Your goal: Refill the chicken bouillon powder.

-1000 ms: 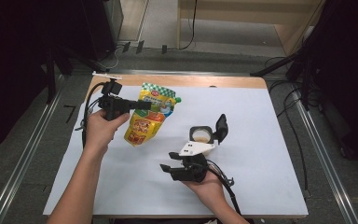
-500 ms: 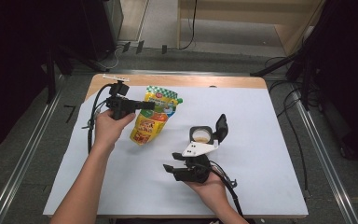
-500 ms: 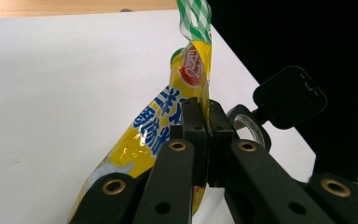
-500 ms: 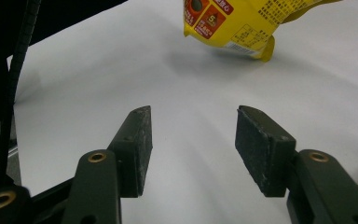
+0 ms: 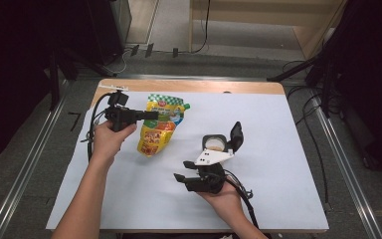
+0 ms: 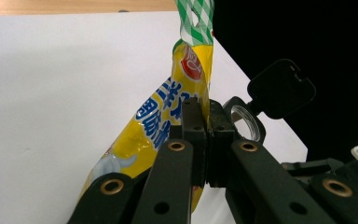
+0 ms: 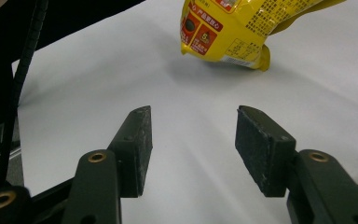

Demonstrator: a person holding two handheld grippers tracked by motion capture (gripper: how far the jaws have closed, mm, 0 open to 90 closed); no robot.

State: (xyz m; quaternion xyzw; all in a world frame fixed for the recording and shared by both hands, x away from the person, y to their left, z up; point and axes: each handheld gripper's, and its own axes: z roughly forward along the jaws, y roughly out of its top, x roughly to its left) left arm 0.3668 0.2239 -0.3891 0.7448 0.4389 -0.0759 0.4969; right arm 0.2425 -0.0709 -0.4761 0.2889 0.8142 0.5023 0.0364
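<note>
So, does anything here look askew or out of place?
Nothing is spilled or damaged. The yellow pouch is tilted, its lower end on the white sheet, because the left gripper pinches its edge. A small black container stands with its lid flipped open. The right gripper is open and holds nothing.

The left hand [image 5: 110, 141], forearm stretched forward from the near edge, holds the black two-jaw left gripper [image 5: 151, 115] level, jaws clamped together. The right hand [image 5: 227, 196] cradles the black right gripper [image 7: 191, 144] low, jaws parted and bare.
</note>
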